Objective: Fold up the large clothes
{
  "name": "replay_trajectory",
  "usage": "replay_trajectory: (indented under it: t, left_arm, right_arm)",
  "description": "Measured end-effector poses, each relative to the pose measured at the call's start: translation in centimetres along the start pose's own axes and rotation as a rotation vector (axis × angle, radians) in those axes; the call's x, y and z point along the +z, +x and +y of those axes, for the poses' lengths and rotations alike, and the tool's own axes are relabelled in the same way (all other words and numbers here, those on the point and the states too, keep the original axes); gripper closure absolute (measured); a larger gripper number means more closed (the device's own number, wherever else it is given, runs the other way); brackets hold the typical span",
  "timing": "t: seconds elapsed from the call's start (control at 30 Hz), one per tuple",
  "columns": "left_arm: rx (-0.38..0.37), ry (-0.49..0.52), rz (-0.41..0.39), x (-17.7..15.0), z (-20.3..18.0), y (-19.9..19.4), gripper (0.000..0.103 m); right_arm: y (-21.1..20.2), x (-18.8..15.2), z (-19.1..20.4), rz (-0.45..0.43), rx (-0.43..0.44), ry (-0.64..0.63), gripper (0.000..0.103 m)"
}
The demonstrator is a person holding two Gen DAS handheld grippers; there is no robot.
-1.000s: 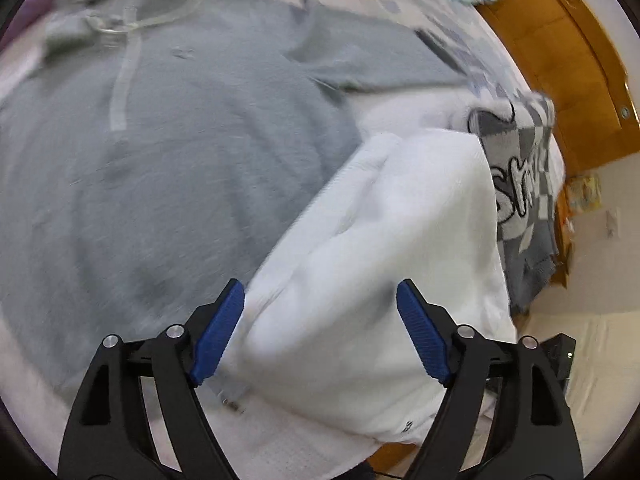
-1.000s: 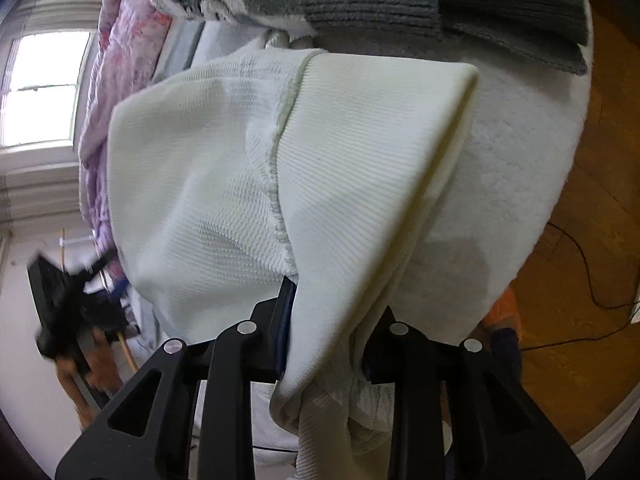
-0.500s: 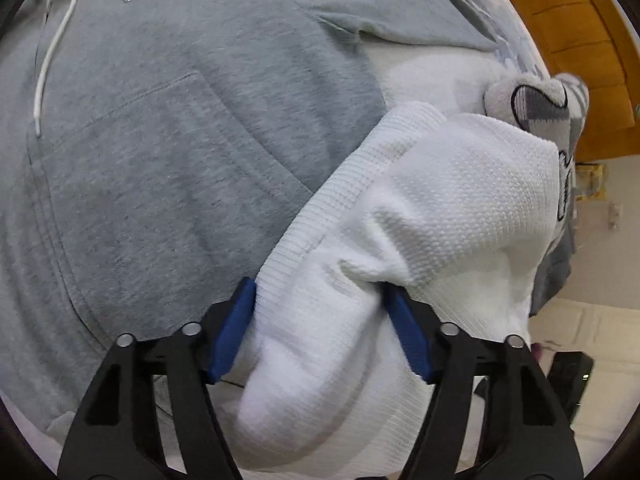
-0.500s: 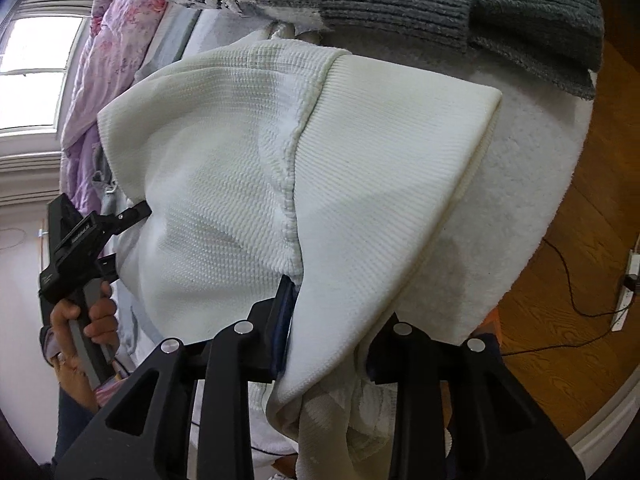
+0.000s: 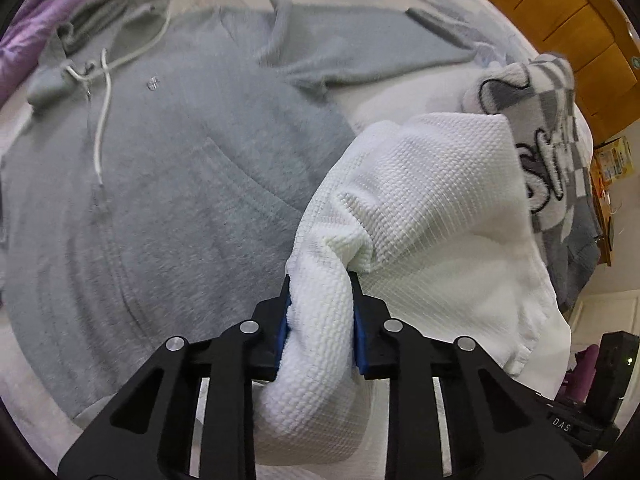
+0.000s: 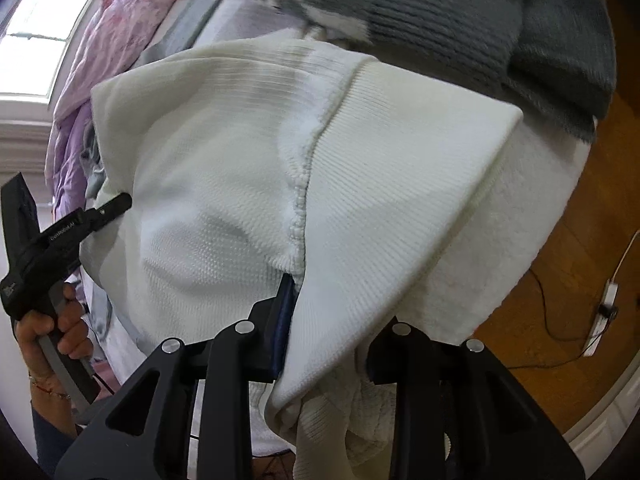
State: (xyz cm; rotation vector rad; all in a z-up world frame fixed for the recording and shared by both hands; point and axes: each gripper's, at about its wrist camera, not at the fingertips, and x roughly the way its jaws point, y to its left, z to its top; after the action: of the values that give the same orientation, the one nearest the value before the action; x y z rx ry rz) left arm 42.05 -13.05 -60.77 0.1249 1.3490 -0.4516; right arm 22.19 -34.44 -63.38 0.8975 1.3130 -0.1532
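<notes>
1. The white sweater (image 5: pixel 432 208) lay bunched on the bed, just beside the grey hoodie (image 5: pixel 168 184) and overlapping its lower right edge; it was gathered up rather than flat, most likely so that it could be lifted and spread for folding.

2. The left gripper (image 5: pixel 320 316) was closing its jaws on a thick roll of the white sweater, the blue pads (image 5: pixel 282 320) already pressing into the knit from both sides. It had taken hold on the side nearest the grey hoodie.

3. The right gripper (image 6: pixel 328 320) was clenched on the sweater's ribbed hem, on the far side from the grey hoodie, with folds hanging below the jaws. Two holds well apart would let the cloth be stretched between them.

4. The grey hoodie lay face up and flat, hood and drawstrings spread, seemingly waiting its turn.

5. A grey checked sweater (image 5: pixel 548 128) sat beyond the white one, away from the grey hoodie.

6. A hand (image 6: pixel 52 332) held the left gripper's handle.
</notes>
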Motion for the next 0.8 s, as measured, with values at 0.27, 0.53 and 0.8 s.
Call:
replay_trajectory:
  t: [0.27, 0.53, 0.8]
  left_arm:
    - [0.04, 0.042, -0.136, -0.8, -3.7, -7.0, 0.082]
    - [0.048, 0.111, -0.31, 1.2, -10.4, -14.5, 0.082]
    - [0.015, 0.154, -0.426, 2.5, -15.0, -20.1, 0.083]
  right_arm:
    - [-3.9, 0.9, 2.8, -0.071, 0.05, -0.126, 0.077]
    - [-8.7, 3.0, 3.9, -0.177, 0.146, -0.172, 0.077]
    - [-15.7, 3.7, 3.6, -0.322, 0.215, -0.203, 0.077]
